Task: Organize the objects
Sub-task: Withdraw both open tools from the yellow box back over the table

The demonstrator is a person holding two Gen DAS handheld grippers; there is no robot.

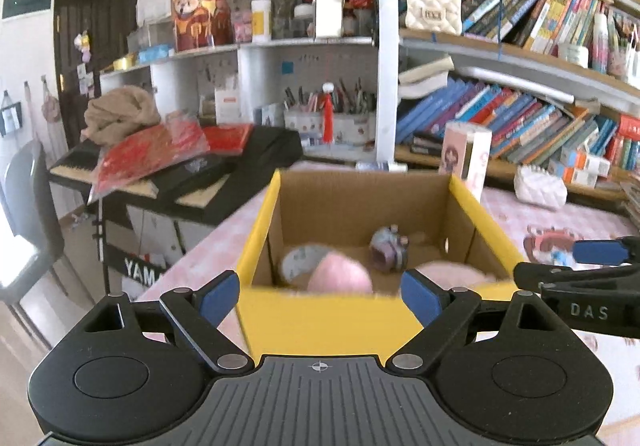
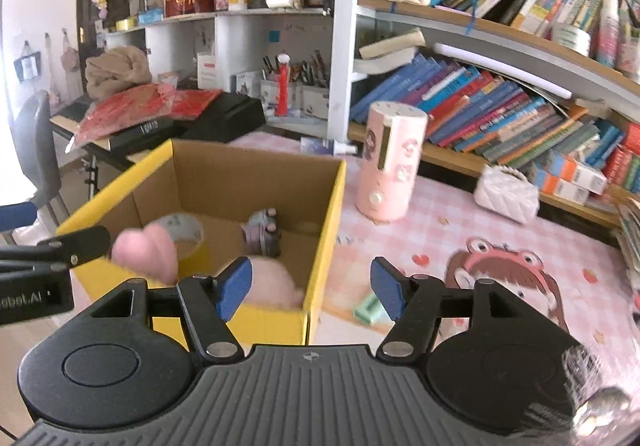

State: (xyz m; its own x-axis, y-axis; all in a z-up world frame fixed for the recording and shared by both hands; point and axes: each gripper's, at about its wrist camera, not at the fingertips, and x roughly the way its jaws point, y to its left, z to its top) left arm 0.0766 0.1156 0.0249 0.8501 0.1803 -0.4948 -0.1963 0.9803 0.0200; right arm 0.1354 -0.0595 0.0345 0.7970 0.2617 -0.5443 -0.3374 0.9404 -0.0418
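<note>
The left gripper [image 1: 320,296] hangs over the near wall of the yellow box [image 1: 316,322], its jaws spread wide with nothing between them; the blue pads [image 1: 219,300] touch no object, though the box edge sits in the gap beyond them; the right gripper [image 2: 310,288] is likewise wide open and empty, held above the box's right front corner, one pad over the box and the other over the pink tablecloth [image 2: 440,221]; inside the box lie a tape roll [image 1: 298,260], a small toy camera [image 1: 388,250] toward the back, a pink heart-shaped plush [image 2: 146,252] near the front left, blurred, and a pale pink fluffy thing [image 2: 272,282] against the front wall; on the cloth just right of the box, near the right gripper's right pad, lies a small green item [image 2: 370,308]; a pink cylinder [image 2: 390,165] stands upright behind the box, and a white quilted purse [image 2: 506,197] rests farther right by the bookshelf [image 2: 480,161]
</note>
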